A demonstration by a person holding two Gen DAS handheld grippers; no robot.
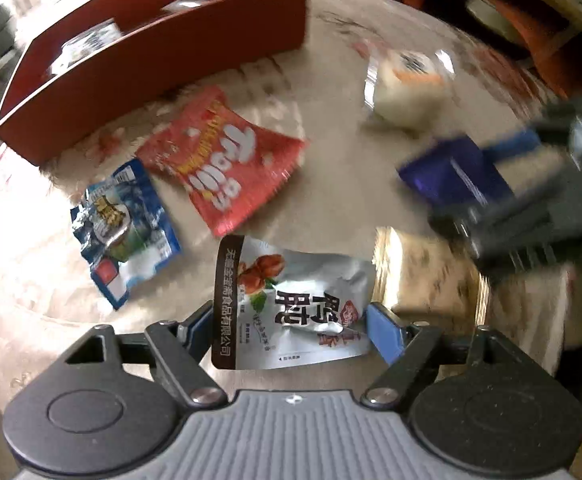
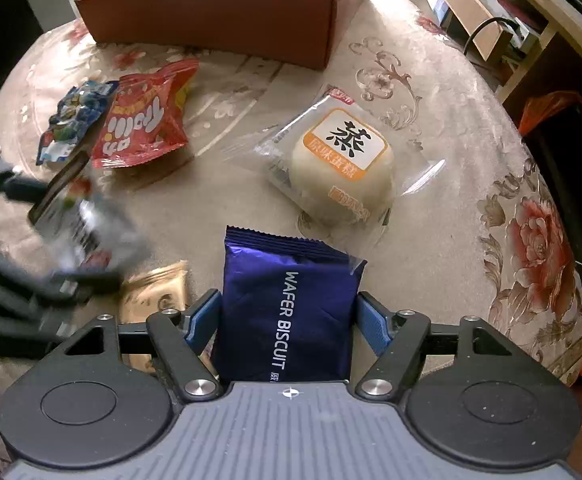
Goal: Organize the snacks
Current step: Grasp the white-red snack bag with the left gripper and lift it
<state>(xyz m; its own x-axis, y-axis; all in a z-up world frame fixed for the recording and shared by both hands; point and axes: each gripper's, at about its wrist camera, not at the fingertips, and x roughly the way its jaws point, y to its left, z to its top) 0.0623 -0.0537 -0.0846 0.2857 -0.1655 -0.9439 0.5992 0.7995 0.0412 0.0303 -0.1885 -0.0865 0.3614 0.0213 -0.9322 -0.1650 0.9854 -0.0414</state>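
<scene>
Two claws, each with a packet between its blue pads. From my left claw I see the silver pouch sitting in its jaws, the right pad against the pouch's edge, the left pad half hidden behind it — I cannot tell whether the grip is firm. Ahead and to the left lie the red packet and, just beside it, the blue packet, both flat on the flowered cloth. Farther ahead stands the red box with wrapped snacks inside. Off to the right my right claw shows blurred, carrying a dark blue packet.

From my right claw the wafer biscuit packet stands upright between the pads, both pressed to its sides — clenched on it. Ahead and slightly right lies the steamed cake in clear wrap. The red box sits beyond. A tan packet lies just left of the claw.
</scene>
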